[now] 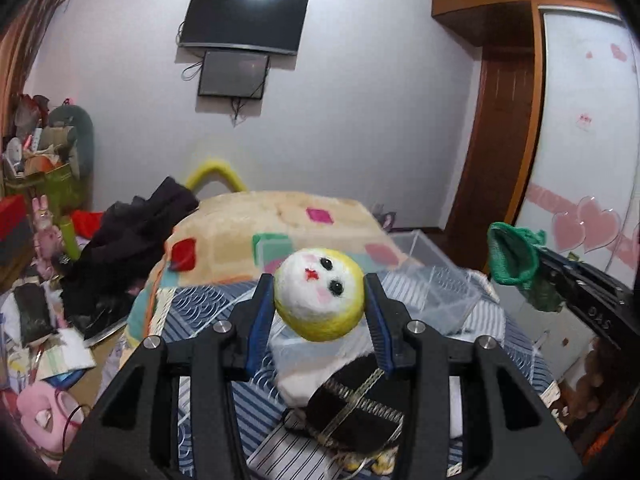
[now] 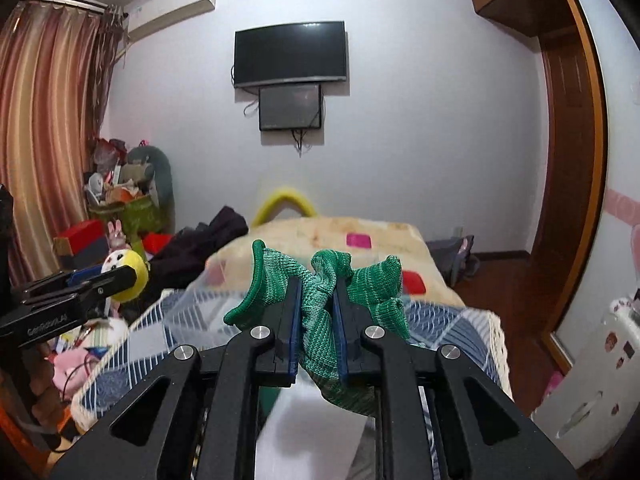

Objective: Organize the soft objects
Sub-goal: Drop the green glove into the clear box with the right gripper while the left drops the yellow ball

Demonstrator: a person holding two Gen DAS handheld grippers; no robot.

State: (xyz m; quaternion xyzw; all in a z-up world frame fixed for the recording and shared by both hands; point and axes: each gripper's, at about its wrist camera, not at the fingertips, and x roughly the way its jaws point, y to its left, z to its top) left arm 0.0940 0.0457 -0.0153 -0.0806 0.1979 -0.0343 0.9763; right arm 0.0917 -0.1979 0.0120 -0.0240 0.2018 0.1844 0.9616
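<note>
Green knitted cloth (image 2: 320,304), soft and light, is clenched mid-frame by the right gripper (image 2: 316,312); the left gripper (image 1: 319,300) squeezes a plush ball (image 1: 319,294) at its sides.

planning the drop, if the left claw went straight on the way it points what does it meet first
Probably the patchwork blanket on the bed, beyond the plush toy that the left claw holds; depth is unclear.

Even, soft indoor light, glare streak on the television (image 1: 244,20), fisheye bending with dark corners, bed (image 2: 360,240) motion-blurred.
</note>
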